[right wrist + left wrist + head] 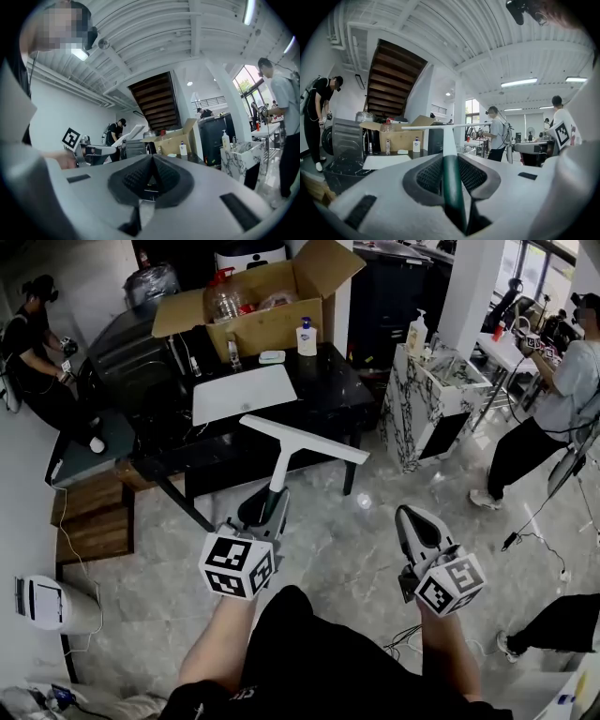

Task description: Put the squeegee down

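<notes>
Pinching the squeegee by its dark green handle, the left hand-held gripper holds it at centre frame, white blade uppermost and level, in the air and touching no surface. The black tabletop lies above. At lower right, the right hand-held gripper is pressed together, empty.

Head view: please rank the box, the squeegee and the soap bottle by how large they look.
1. box
2. squeegee, helped by being nearer the camera
3. soap bottle
</notes>
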A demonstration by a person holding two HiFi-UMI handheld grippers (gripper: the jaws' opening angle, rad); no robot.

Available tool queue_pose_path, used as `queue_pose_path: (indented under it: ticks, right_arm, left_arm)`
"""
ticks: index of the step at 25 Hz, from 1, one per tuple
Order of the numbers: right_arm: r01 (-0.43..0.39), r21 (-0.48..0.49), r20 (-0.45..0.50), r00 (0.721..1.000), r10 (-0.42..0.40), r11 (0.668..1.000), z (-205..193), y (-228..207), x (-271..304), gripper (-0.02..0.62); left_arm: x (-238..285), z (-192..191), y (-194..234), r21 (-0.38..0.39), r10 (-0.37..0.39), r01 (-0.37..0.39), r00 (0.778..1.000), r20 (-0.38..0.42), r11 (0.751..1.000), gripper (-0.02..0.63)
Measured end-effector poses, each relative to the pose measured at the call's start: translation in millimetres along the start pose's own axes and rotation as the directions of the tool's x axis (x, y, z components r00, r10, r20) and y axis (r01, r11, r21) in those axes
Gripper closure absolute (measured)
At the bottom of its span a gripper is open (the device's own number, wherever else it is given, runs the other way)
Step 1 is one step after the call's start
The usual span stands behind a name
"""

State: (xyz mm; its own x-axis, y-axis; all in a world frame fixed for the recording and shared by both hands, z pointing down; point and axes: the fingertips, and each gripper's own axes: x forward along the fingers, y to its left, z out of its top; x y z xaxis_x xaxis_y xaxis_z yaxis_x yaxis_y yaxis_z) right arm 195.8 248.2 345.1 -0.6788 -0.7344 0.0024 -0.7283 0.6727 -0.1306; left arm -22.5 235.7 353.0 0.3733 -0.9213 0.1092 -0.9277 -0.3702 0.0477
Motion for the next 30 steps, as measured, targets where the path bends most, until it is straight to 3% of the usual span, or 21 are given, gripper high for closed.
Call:
queue_pose_path:
  ticks: [12,19,30]
  right_arm:
    - [0.010,0.021,-0.078,0.997,-0.008,1.000,-21,-30,82,0.589]
    - [0.063,0.005,-0.110,0.992,-0.062,0.998,-24,-65,183,0.589]
    - [0.083,0.004,-0.124,0.989,-0.082,0.997,-5,-84,333,0.589]
  left_arm:
    - [74,-15,56,-0.042,-0.044,0.044,0.999,0.004,0.998,0.508]
    - [154,-5,133,-0.046,-0.092,0.093,0.996,0.015,0.995,0.508]
    - [248,30,250,-0.037,-0.145,0.145,0.989,0.019,0.989,0.508]
